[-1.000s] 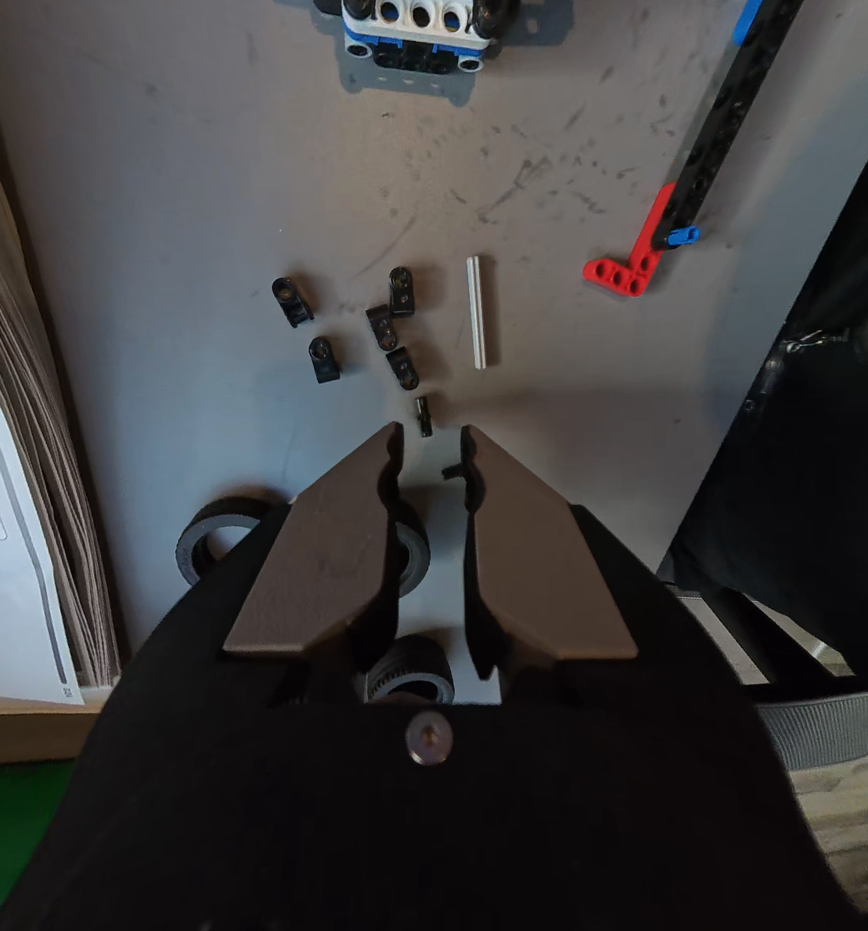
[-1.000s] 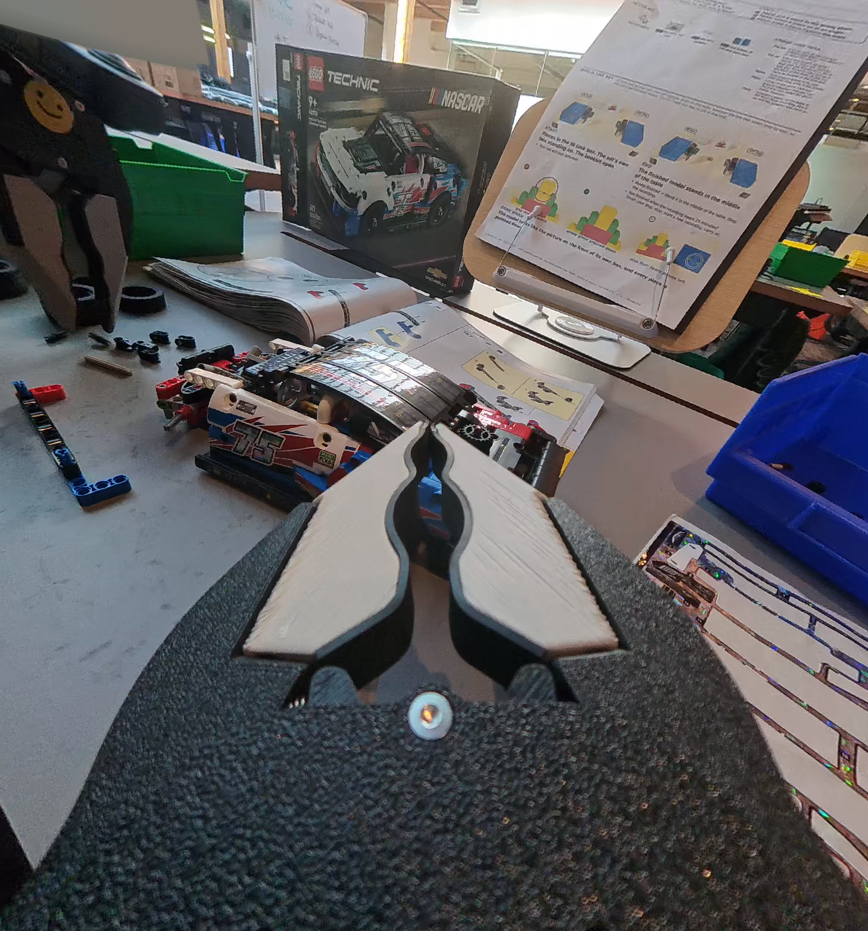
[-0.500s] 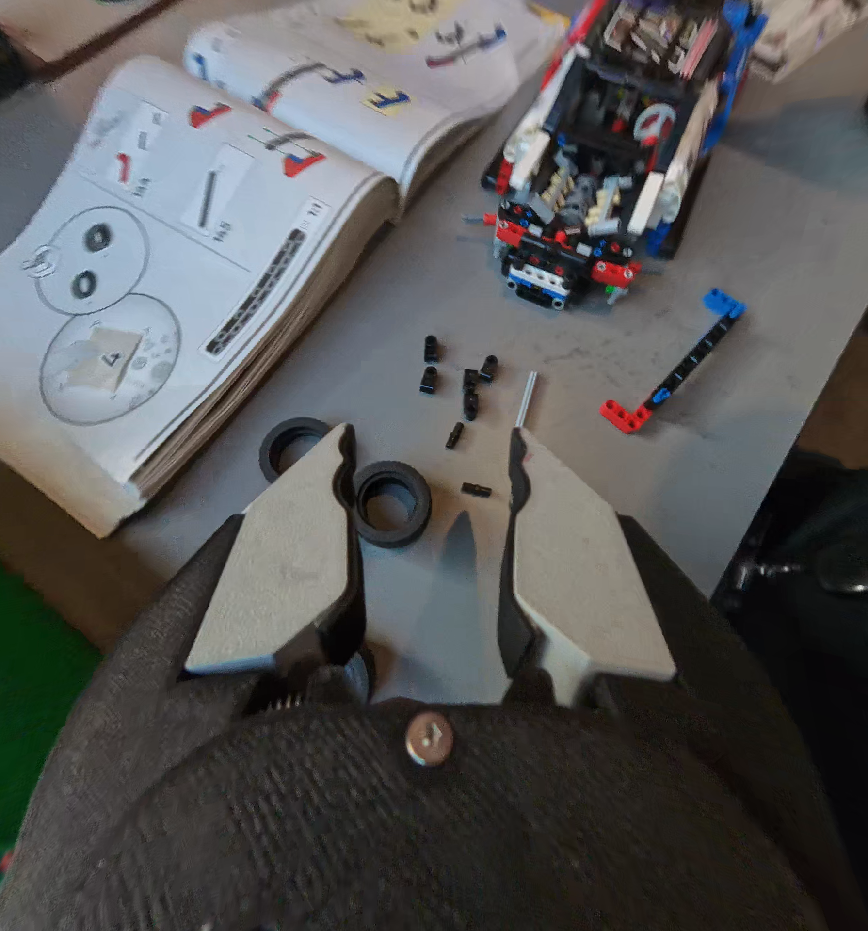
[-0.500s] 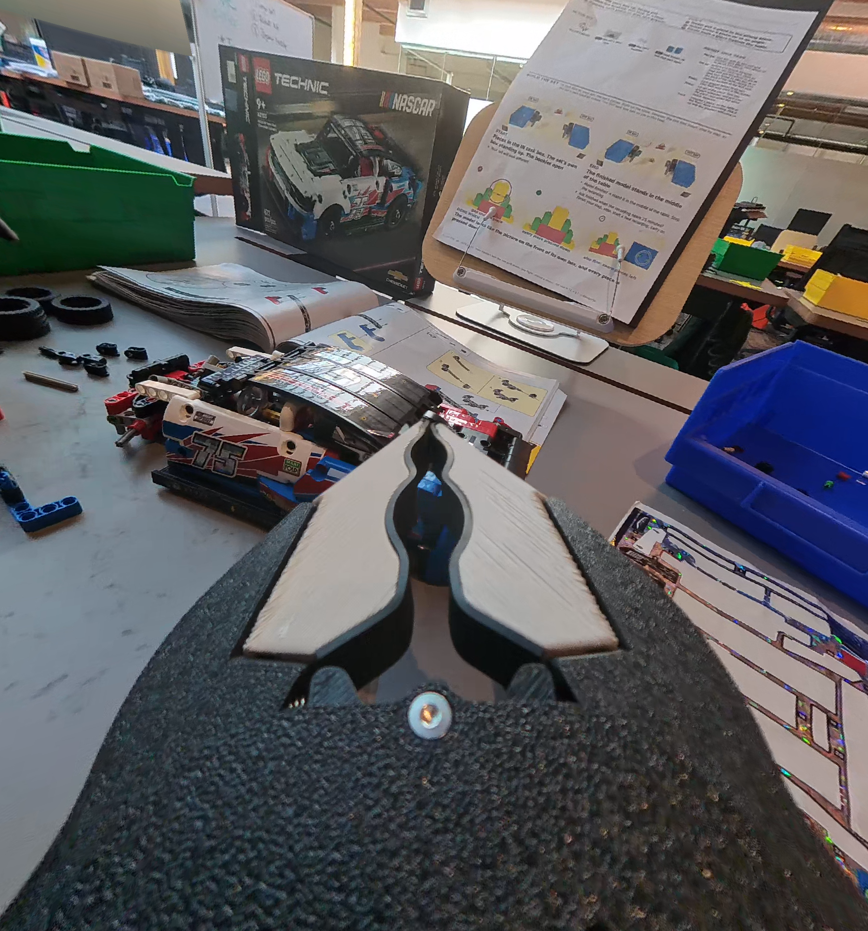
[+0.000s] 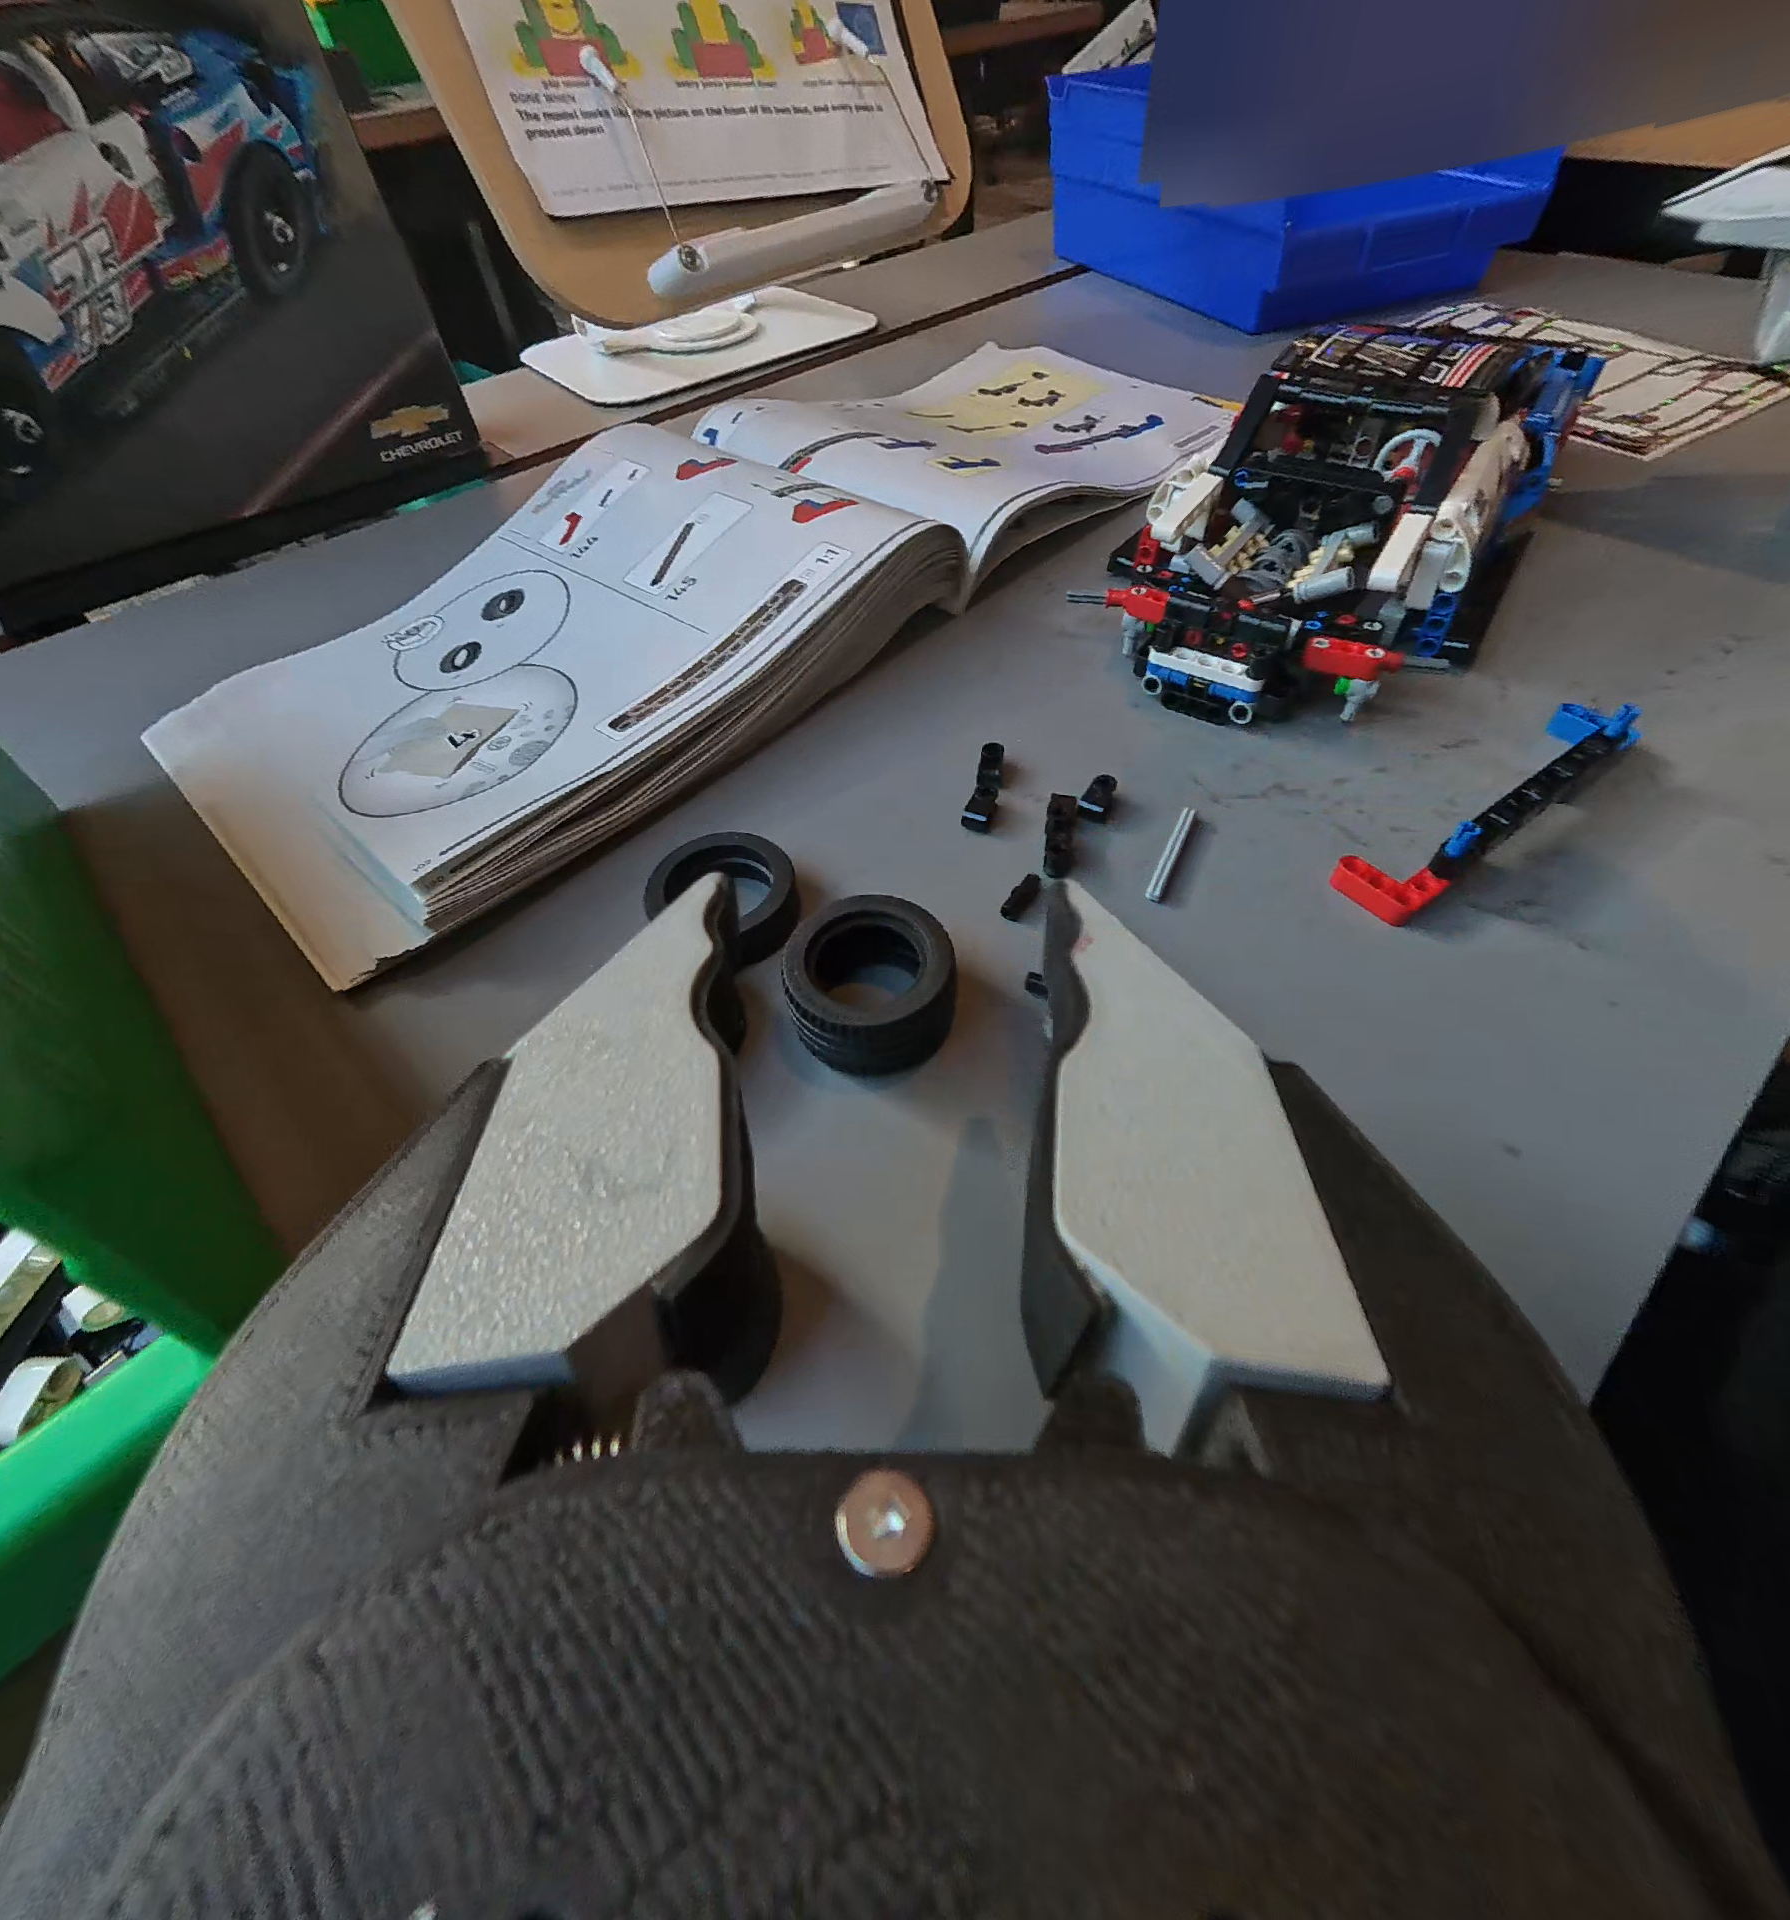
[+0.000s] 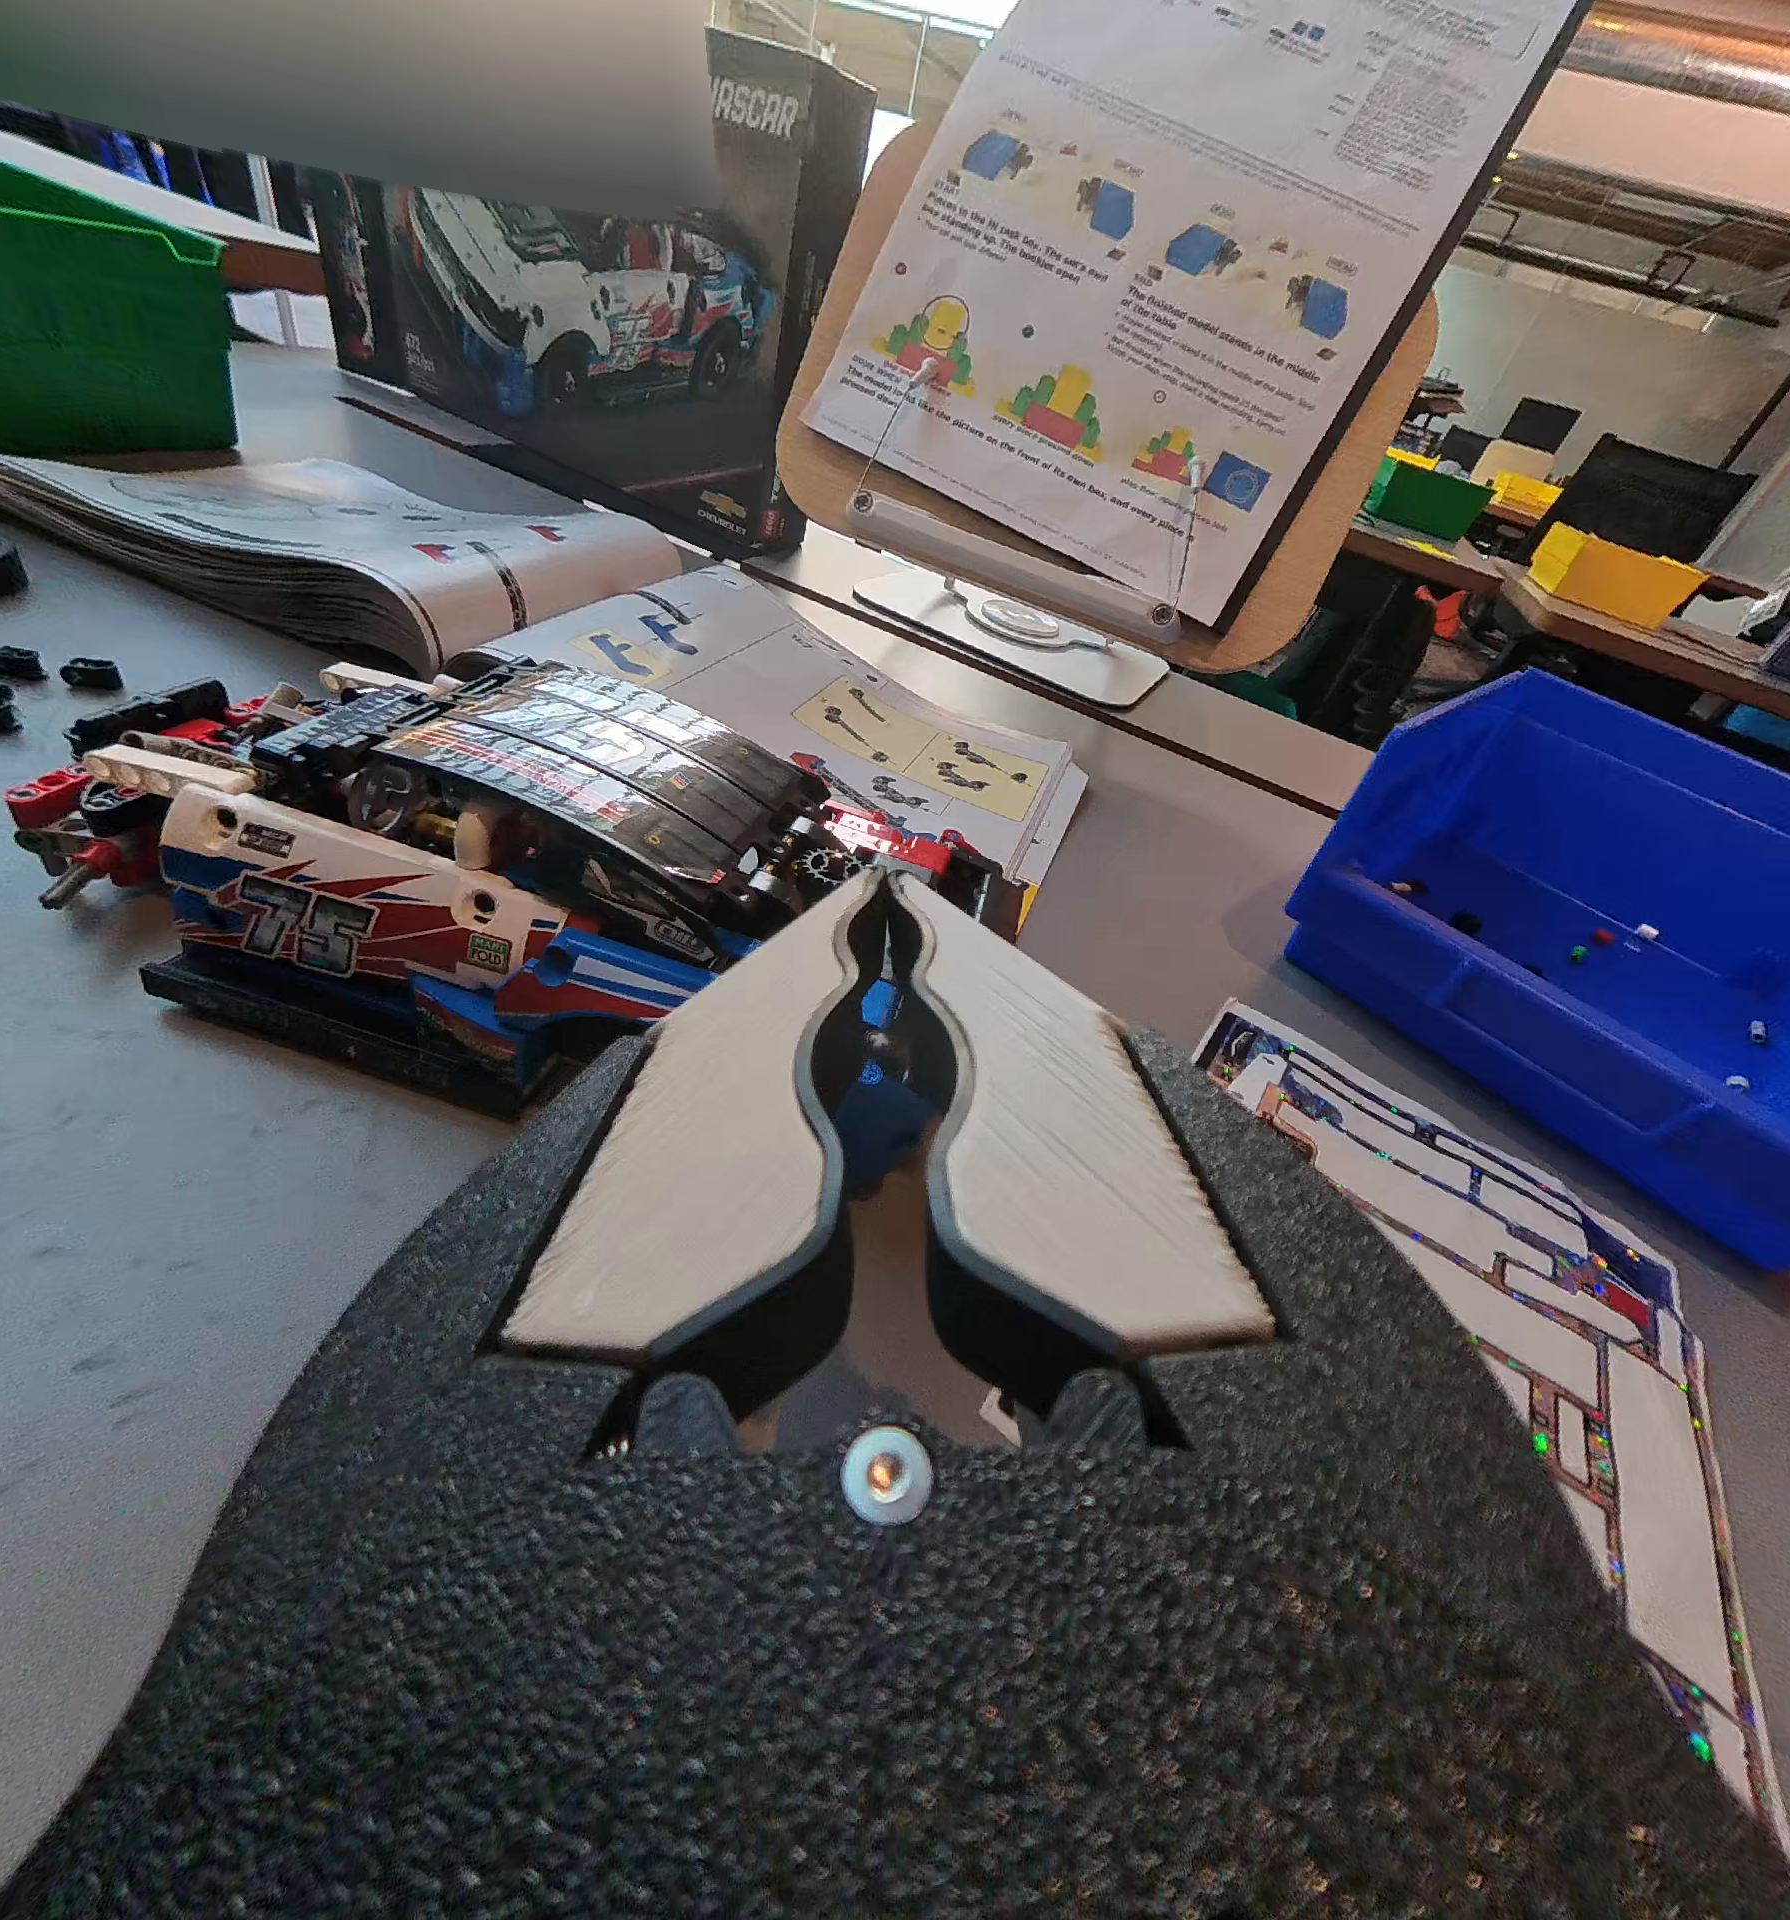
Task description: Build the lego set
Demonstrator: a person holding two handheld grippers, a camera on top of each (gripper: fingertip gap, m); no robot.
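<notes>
Most of the car [image 6: 475, 883] looks built, sitting just ahead-left of my right gripper [image 6: 886, 883], pinched together on nothing. Tyres [image 5: 868, 982], black connectors [image 5: 1052, 821] and a beam [image 5: 1525, 800] lie loose ahead of my left gripper [image 5: 886, 904], spread wide and empty.
</notes>
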